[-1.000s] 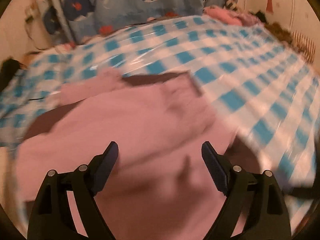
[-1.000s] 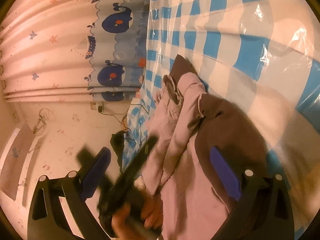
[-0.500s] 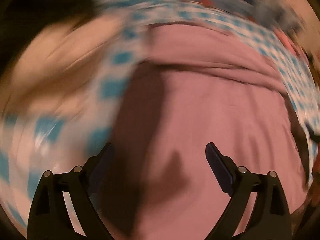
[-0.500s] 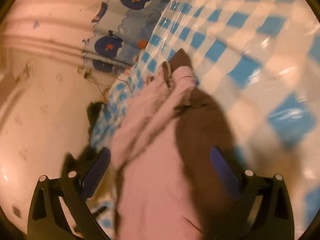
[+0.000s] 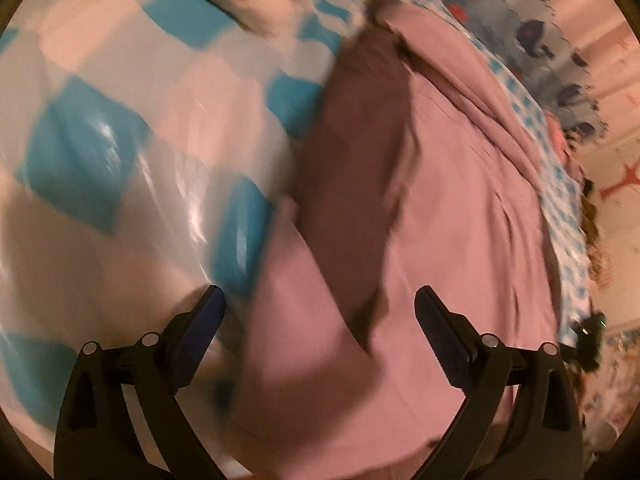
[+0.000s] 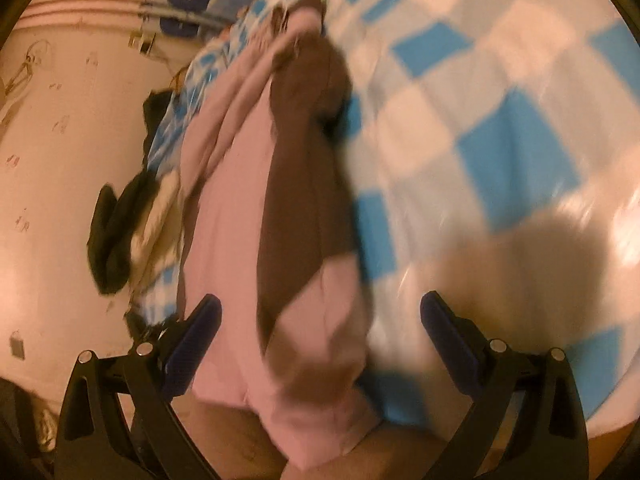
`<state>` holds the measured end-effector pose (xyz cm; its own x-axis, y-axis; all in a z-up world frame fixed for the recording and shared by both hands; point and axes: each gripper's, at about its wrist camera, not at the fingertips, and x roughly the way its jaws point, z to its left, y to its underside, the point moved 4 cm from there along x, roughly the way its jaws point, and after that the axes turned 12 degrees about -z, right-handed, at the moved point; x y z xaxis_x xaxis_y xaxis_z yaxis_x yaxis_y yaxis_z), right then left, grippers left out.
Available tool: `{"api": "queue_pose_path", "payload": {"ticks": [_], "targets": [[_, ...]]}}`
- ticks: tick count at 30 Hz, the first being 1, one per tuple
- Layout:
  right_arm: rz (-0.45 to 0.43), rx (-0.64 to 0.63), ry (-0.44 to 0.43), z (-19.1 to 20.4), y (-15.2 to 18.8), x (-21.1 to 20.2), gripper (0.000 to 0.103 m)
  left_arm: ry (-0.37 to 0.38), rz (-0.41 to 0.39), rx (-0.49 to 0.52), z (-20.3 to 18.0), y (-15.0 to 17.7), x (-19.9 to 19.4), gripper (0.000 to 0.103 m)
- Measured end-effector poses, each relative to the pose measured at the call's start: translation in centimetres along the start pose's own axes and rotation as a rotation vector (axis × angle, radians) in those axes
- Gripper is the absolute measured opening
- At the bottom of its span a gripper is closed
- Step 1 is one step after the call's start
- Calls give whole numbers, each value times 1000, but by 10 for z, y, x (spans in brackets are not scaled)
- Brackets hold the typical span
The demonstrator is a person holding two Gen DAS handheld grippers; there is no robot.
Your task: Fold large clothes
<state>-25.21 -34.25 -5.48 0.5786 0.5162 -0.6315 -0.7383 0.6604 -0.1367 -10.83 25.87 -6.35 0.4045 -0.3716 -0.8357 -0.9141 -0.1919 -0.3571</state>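
Observation:
A large pink garment (image 5: 460, 208) with a dark brown panel (image 5: 352, 168) lies spread on a blue-and-white checked plastic cover (image 5: 100, 152). My left gripper (image 5: 318, 316) is open and empty, just above the garment's near edge. In the right wrist view the same pink garment (image 6: 236, 208) with its brown panel (image 6: 300, 184) runs lengthwise along the cover's edge (image 6: 500, 152). My right gripper (image 6: 320, 324) is open and empty, over the garment's near end. Both views are motion-blurred.
A whale-print curtain (image 5: 532, 36) hangs behind the surface. A dark cloth pile (image 6: 120, 232) lies beside the cover's left edge in the right wrist view. A pale wall (image 6: 60, 140) stands to the left. A dark object (image 5: 588, 340) sits at the cover's right edge.
Both grippers have swung quickly. The left view turned from the garment's middle to its left edge and the bare cover. The right gripper moved closer over the garment's near end. Both stay open.

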Motion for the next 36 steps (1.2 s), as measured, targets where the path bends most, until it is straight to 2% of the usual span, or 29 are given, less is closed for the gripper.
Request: {"api": "queue_pose_path", "payload": {"ticks": [3,6,9,10,11,12,13,14,15,17,20,21,25,30,33,36], "targets": [[48,2,-33,8,18,9,95,43,37,13,-10,15,1,92],[81,-11,-42,15,30,19,96,53,32,13,-14,22,1,92],[90,-39,-17,16,39,25,96,73,17,-70,-10,18,3,92],[91,-50,-14,16,41,27,96,71,12,-95,-8,17,3,90],[95,-60,-19,18,43,28,96,53,8,-117,-7,16,3,81],[98,-68,-41,20,43,28,91,26,8,-119,-6,16,4,71],[95,-69,-85,24,44,28,63,-20,12,-106,-6,16,4,51],[91,-66,-92,24,42,28,43,-30,14,-102,-6,17,3,34],[87,-56,-98,24,41,29,29,-19,15,-114,-6,16,1,28],[50,-26,-164,28,39,25,23,-3,2,-133,-12,13,-7,19],[-37,7,-287,43,31,9,20,-2,-19,-115,-30,8,-21,16],[-73,22,-332,48,26,0,20,16,-23,-119,-28,7,-32,14],[-163,45,-446,62,4,-42,19,134,-43,-109,-66,6,-63,13],[-213,24,-505,64,-6,-98,19,243,-46,-55,-108,27,-111,13],[-210,-22,-505,61,9,-135,19,279,-29,-30,-118,57,-139,13],[-191,-49,-494,47,35,-168,19,277,23,5,-111,103,-160,14]]}}
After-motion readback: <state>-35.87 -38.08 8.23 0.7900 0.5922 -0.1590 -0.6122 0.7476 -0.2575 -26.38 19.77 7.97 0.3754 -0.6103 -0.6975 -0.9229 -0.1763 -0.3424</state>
